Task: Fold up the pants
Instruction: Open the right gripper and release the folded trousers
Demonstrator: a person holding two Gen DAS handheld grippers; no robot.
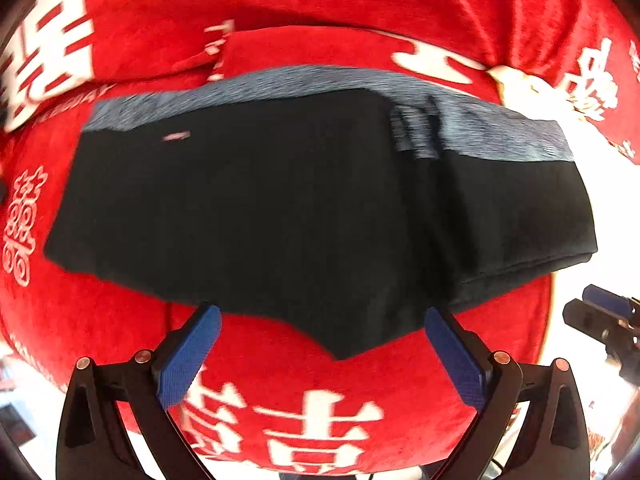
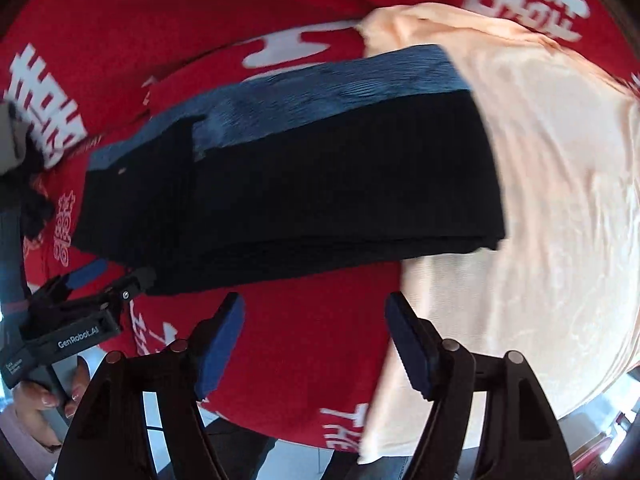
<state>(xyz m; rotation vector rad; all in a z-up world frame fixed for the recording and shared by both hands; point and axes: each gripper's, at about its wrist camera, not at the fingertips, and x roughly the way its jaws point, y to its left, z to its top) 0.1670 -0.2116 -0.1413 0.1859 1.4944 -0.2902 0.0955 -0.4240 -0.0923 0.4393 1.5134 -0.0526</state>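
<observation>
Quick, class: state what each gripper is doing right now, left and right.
Left gripper: open, holding nothing, at the near edge of the black pants.
Right gripper: open, empty, over the red blanket.

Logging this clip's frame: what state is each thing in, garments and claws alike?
Black pants with blue-grey waistband: folded into a flat stack, lying on the red cloth, held by neither claw.
Peach fabric sheet: spread flat, partly under the pants.
Left claw: open, empty.
Right claw: open, empty.
</observation>
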